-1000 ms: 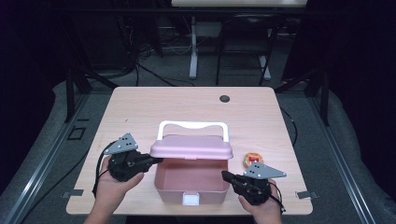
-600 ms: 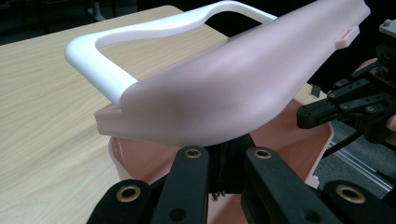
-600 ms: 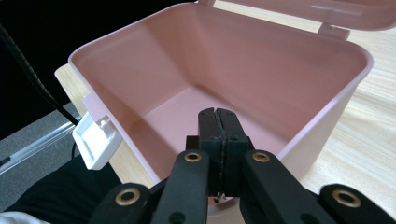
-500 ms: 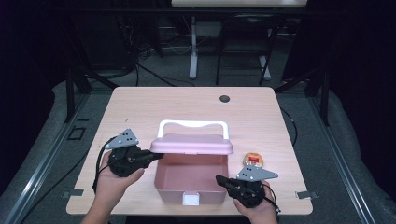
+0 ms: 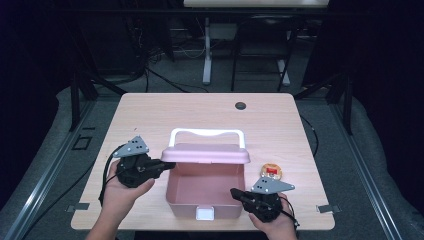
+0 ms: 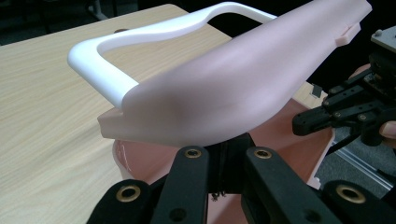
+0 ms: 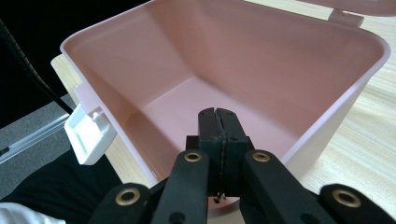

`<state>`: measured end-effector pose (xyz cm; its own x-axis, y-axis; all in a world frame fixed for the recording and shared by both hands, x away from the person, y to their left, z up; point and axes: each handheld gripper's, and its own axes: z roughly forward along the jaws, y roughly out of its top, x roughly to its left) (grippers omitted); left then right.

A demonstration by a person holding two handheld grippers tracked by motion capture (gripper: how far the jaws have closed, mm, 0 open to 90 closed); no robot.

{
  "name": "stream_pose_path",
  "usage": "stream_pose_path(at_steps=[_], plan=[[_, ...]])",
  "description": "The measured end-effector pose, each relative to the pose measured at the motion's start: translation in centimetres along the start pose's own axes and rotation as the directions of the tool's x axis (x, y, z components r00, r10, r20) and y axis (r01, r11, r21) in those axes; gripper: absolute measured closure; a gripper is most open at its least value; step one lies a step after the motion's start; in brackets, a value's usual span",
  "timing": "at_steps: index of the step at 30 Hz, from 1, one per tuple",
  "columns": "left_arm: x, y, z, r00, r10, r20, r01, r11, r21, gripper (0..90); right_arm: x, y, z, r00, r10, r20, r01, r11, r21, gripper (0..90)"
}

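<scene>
Now: pink box [image 5: 205, 192] sits at the table's [image 5: 210, 112] near edge, lid [image 5: 206, 153] raised | left gripper [image 5: 161, 165] closed, empty, tips under the lid's left end | right gripper [image 5: 235, 192] closed, empty, at the box's right rim.

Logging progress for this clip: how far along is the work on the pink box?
Done: the lid is raised and the pink box stands open, empty. In hand: the left tongs, shut, prop the lid's edge; the right tongs, shut, sit at the box's rim. Left: the small round item lies outside.
</scene>
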<state>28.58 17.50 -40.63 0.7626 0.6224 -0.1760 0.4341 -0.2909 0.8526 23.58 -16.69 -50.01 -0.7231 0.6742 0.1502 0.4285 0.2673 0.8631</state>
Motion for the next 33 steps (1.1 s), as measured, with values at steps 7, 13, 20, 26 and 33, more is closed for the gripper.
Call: stream_pose_path(at_steps=[7,13,20,26,33], plan=[[0.2,0.6,0.1,0.9999,0.006,-0.012,-0.006,1.0,0.0,89.8,-0.1,0.0,0.0,1.0,0.001,-0.003,-0.001,1.0,-0.001,90.0],[0.4,1.3,0.0,0.9999,0.009,-0.013,-0.009,1.0,0.003,89.8,-0.1,0.0,0.0,1.0,-0.007,0.0,0.007,1.0,0.002,90.0],[0.6,1.9,0.1,0.9997,0.003,-0.023,-0.004,1.0,-0.006,89.8,-0.4,0.1,0.0,1.0,0.004,-0.002,-0.004,1.0,0.003,90.0],[1.0,2.4,0.2,0.9998,0.001,-0.021,-0.001,1.0,-0.005,89.8,-0.4,0.1,0.0,1.0,0.006,-0.006,-0.006,1.0,0.005,90.0],[1.4,2.8,0.4,0.9995,-0.014,-0.028,0.013,0.9997,-0.021,89.8,-0.4,0.1,0.0,0.9999,0.008,-0.009,-0.008,1.0,0.006,90.0]])
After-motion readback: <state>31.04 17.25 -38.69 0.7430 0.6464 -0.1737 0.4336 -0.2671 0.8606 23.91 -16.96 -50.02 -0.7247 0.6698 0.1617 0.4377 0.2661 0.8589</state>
